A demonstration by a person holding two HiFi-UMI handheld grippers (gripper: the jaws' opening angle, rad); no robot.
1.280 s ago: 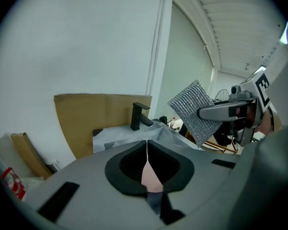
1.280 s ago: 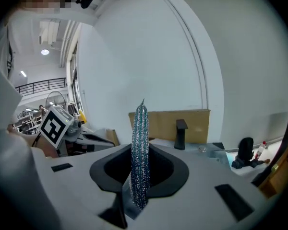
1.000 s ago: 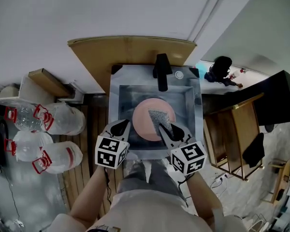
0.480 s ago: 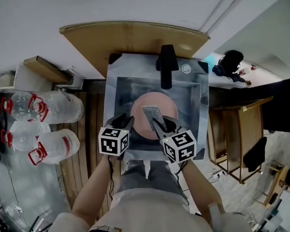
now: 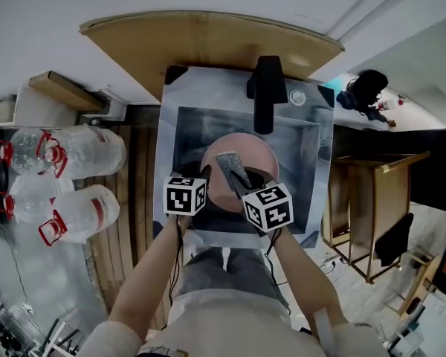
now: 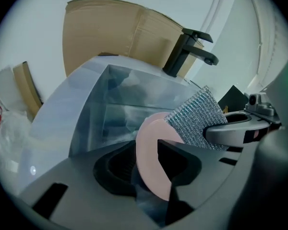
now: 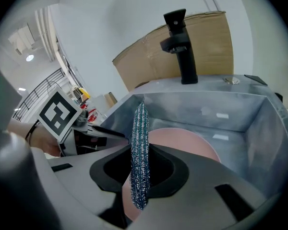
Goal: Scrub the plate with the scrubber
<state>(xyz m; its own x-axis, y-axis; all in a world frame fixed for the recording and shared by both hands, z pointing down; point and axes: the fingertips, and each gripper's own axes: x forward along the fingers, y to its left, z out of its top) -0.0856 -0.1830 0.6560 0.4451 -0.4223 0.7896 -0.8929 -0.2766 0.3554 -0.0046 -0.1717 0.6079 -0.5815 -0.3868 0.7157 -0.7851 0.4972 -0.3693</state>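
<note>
A pink plate [image 5: 256, 153] lies tilted in the steel sink [image 5: 171, 125]. My right gripper [image 5: 241, 184] is shut on a silvery mesh scrubber [image 5: 234, 171], whose free end hangs over the plate's face. In the right gripper view the scrubber [image 7: 140, 152] stands edge-on between the jaws, with the plate [image 7: 182, 143] behind it. My left gripper [image 6: 146, 169] sits at the plate's near left rim. Its jaws have just been opening, and the plate's rim [image 6: 151, 147] stands between them with a gap on one side. The scrubber [image 6: 194, 116] shows to its right.
A black faucet [image 5: 266, 91] stands over the back of the sink, with brown cardboard [image 5: 208, 47] against the wall behind it. Several large water bottles [image 5: 74, 177] lie on the floor to the left. A wooden frame [image 5: 364, 214] stands to the right.
Both grippers have dropped lower into the sink, toward the plate. The left gripper now straddles the plate's left rim. The scrubber has stayed in the right gripper.
</note>
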